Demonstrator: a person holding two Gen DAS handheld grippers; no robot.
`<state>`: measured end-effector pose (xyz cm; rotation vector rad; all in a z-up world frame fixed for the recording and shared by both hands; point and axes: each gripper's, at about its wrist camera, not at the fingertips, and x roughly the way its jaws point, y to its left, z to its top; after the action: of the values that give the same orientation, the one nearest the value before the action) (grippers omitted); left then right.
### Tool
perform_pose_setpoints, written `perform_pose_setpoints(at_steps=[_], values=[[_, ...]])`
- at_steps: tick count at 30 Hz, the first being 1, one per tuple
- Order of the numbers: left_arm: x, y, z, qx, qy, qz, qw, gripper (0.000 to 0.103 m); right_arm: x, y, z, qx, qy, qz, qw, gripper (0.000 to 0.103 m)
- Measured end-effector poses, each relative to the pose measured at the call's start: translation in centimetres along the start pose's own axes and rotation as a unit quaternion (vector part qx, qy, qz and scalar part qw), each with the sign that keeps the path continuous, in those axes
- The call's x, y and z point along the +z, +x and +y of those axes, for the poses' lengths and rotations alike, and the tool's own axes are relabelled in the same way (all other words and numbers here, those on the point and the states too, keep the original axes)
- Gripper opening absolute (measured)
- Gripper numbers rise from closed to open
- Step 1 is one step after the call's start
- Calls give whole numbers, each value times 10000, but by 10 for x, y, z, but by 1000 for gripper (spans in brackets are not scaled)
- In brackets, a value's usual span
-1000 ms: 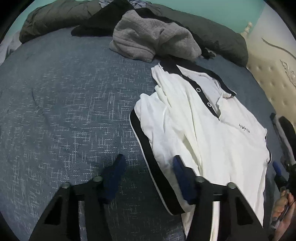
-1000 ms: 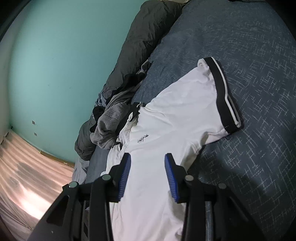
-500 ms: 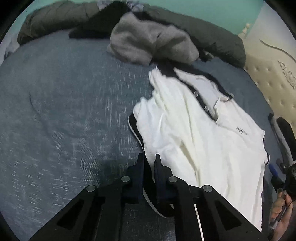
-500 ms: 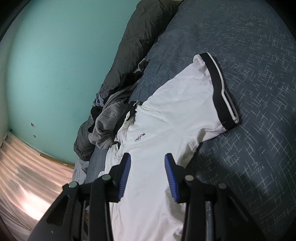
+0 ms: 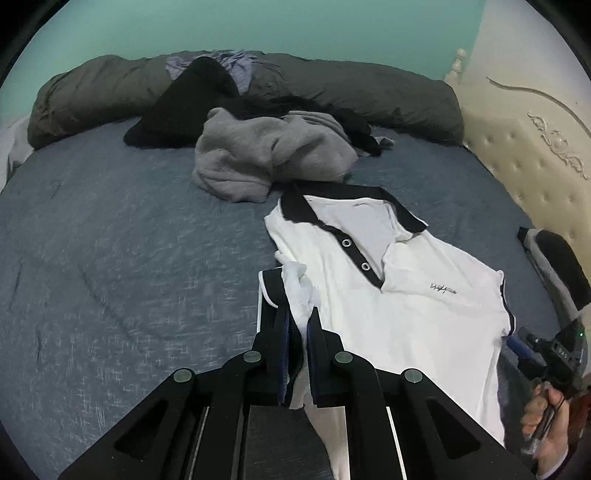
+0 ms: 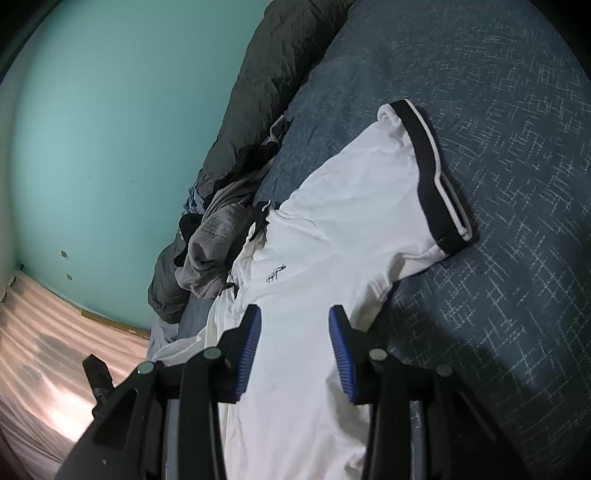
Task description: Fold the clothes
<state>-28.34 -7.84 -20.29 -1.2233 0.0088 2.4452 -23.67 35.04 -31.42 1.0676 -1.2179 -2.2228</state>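
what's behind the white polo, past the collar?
A crumpled grey garment lies just past the white polo collar, black clothing and a rolled dark duvet beyond. Whatever is under that pile is covered.

Left wrist view: low over the bed (image 5: pixel 110 258), close behind the left gripper (image 5: pixel 297 325), facing the green wall (image 5: pixel 295 26) and the headboard (image 5: pixel 524 140) at right.

Right wrist view: close above the polo shirt (image 6: pixel 332 236), behind the right gripper (image 6: pixel 295 332), tilted, facing along the bed with the green wall at left.

Shared: polo shirt, grey garment (image 5: pixel 266 155), rolled duvet (image 5: pixel 351 88), bed.
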Motion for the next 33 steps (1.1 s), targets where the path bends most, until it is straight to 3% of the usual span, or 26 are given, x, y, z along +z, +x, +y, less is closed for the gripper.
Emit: perform_pose_setpoints(at_steps=[9, 18, 27, 33], values=[[0, -22, 53, 614, -359, -17, 9975, 9, 2, -1, -4, 11, 92, -1, 10000, 38], [-35, -5, 107, 772, -1116, 263, 9904, 9, -1, 2, -3, -36, 57, 43, 10000, 38], [-45, 40, 31, 94, -403, 672, 9969, 9, -3, 9, -5, -94, 49, 133, 9999, 38], [-49, 60, 40, 266, -608, 765, 9949, 10, -1, 6, -6, -90, 71, 98, 9999, 38]])
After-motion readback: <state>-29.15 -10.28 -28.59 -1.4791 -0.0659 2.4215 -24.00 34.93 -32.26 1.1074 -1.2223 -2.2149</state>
